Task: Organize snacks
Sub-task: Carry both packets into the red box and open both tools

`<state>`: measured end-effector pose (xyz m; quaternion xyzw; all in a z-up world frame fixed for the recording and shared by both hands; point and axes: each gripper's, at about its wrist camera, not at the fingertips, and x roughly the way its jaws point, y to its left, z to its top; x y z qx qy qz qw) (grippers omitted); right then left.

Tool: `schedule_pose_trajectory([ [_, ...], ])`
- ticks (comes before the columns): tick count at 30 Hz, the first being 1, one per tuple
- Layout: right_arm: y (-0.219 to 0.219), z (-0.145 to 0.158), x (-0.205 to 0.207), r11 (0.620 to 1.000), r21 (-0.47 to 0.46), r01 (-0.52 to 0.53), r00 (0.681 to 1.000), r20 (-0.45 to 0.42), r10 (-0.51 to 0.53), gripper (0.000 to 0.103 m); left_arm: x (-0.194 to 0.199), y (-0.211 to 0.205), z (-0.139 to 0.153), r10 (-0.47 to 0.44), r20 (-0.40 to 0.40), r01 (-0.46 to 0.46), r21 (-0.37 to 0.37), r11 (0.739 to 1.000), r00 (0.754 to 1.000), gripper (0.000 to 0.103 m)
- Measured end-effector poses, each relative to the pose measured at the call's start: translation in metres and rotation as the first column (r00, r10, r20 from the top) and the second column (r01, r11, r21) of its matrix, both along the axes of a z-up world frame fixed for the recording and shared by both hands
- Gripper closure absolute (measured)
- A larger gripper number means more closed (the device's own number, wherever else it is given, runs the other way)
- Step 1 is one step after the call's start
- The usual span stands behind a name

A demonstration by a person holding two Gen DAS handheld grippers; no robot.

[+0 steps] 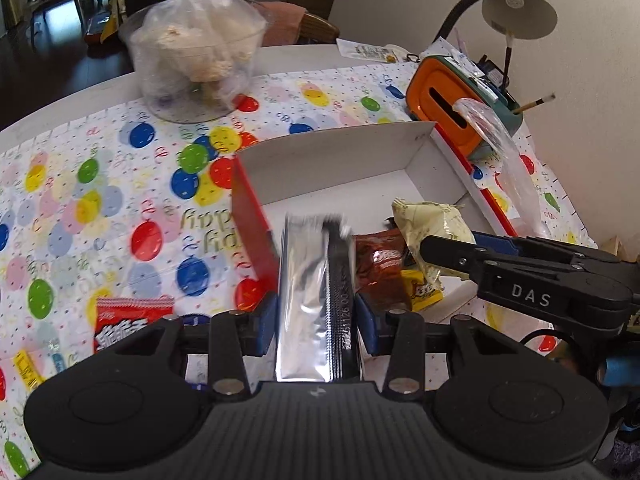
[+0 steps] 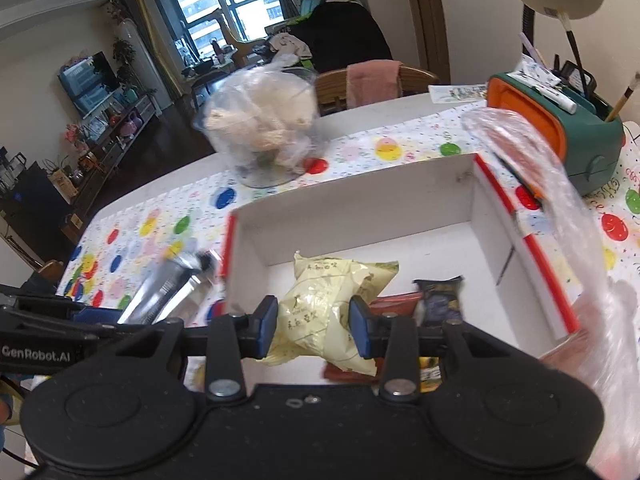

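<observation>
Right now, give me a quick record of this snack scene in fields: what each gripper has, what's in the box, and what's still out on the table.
left gripper: shut on a silver packet
right gripper: shut on a pale yellow packet
box: white inside, red outside, open top
in box: brown packet, small yellow packet
outside box: red packet on the balloon tablecloth
behind box: clear tub, orange tissue holder
</observation>
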<state>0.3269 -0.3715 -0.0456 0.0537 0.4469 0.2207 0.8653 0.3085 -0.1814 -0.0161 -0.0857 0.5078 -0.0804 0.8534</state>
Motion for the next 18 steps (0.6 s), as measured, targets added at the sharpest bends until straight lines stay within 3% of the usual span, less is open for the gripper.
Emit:
schedule_pose_trajectory([
  [8,-0.028,-0.028,0.041,0.999,-0.04,0.032,0.998,-0.052,-0.034,0.065,0.035,-0.039,-0.018,-0.052,-0.038,0.054,0.053,0.997,0.998,0.062],
  [18,-0.018,-0.068,0.071,0.992,-0.118,0.04,0.994,-0.101,-0.052,0.065,0.052,-0.05,-0.048,-0.069,-0.115,0.08,0.096,0.992,0.991,0.062],
])
